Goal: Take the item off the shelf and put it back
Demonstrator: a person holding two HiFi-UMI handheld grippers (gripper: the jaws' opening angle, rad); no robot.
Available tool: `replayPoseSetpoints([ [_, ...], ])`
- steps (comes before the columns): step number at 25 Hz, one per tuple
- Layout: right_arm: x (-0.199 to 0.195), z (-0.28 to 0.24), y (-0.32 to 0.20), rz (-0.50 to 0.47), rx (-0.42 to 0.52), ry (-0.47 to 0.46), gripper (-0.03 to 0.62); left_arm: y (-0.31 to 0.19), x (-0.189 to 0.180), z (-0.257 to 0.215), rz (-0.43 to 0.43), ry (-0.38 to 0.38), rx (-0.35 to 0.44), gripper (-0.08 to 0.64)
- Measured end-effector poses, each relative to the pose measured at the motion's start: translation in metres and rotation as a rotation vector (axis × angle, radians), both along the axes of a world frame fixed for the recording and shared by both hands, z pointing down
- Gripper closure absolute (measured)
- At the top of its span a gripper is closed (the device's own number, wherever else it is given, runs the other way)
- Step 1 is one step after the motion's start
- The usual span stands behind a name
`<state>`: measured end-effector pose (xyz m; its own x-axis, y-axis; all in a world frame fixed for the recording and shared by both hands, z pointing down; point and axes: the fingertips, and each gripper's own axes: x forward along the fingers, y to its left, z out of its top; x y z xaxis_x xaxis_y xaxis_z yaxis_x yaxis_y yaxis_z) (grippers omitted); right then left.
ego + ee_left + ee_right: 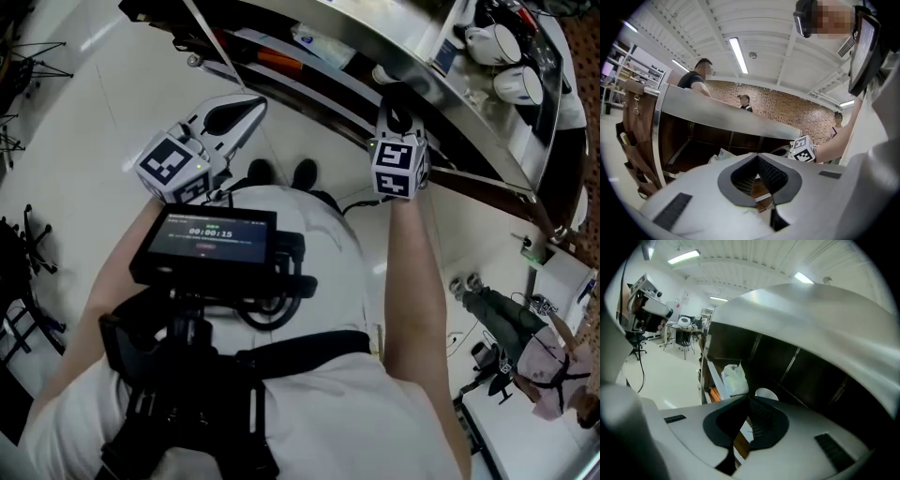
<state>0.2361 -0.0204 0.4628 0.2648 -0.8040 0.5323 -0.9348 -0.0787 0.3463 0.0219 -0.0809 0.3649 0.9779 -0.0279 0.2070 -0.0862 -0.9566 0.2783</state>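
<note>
Both empty right now. The right hand-held gripper has its jaws pressed together on nothing, nosed in under the shelf's steel top, which hangs low above it. Just past its tips sits a white rounded item; it's mostly hidden, so I can't tell its long axis or facing. A plastic bag lies up-left of the tips, with an orange thing further left. The left hand-held gripper is also closed and empty, well short of the shelf.
</note>
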Motion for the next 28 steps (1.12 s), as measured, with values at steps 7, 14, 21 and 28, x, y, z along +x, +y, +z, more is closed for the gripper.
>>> replayPoseSetpoints([
  [7,-0.051,-0.043,0.001,-0.093,0.175,-0.281,0.589,0.002,0.018,-0.009,0.064,0.011,0.014,0.555],
  [14,-0.089,-0.108,-0.010,-0.230,0.305,-0.384,0.589,-0.005,0.037,-0.025,0.088,0.032,0.040,0.555],
  [21,-0.110,-0.162,-0.023,-0.335,0.389,-0.396,0.591,-0.009,0.047,-0.037,0.084,0.044,0.053,0.555],
  [28,-0.114,-0.174,-0.026,-0.361,0.397,-0.408,0.592,-0.007,0.052,-0.042,0.078,0.048,0.061,0.555],
])
